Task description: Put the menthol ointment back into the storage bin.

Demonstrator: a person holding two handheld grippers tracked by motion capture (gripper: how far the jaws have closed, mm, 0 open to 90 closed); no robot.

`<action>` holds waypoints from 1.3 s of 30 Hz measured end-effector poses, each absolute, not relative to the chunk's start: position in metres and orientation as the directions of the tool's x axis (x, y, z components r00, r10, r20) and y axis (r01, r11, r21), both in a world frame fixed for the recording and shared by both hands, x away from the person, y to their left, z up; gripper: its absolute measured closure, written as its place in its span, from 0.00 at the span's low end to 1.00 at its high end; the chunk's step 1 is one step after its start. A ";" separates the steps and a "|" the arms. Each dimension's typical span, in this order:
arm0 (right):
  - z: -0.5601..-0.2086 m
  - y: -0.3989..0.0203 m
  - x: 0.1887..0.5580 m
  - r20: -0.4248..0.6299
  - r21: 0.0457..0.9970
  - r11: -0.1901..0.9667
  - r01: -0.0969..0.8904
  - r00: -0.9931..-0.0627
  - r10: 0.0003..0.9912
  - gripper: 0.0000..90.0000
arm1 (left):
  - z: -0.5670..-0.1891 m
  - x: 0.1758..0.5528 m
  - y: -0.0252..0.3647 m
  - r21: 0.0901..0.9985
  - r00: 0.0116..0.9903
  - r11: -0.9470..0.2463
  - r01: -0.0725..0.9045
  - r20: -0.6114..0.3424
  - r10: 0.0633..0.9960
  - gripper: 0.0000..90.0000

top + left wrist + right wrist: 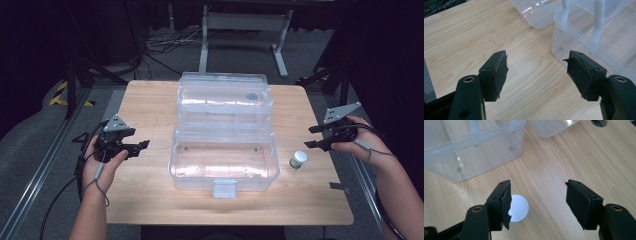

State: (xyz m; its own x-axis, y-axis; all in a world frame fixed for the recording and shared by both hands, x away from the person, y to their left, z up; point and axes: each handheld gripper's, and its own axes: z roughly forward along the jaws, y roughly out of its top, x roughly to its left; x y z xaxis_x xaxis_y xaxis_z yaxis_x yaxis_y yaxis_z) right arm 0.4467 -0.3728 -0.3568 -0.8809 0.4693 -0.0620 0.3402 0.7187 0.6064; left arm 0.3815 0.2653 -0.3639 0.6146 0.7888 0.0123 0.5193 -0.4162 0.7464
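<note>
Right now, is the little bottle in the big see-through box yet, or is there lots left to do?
Done: the clear box stands with its lid open. In hand: the right tool hovers open just above the small white-capped bottle, which stands on the table beside the box, not gripped. The left tool waits open at the other side. Probably left: grab the bottle, put it inside, maybe close the lid.

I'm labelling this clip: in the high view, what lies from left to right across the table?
left gripper → clear plastic box → small white-capped bottle → right gripper.
</note>
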 end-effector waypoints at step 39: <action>-0.393 -0.350 0.450 -0.001 0.450 0.818 0.359 -0.916 0.402 0.37 | -0.364 0.382 0.266 0.741 0.610 -0.420 0.524 0.017 0.792 0.37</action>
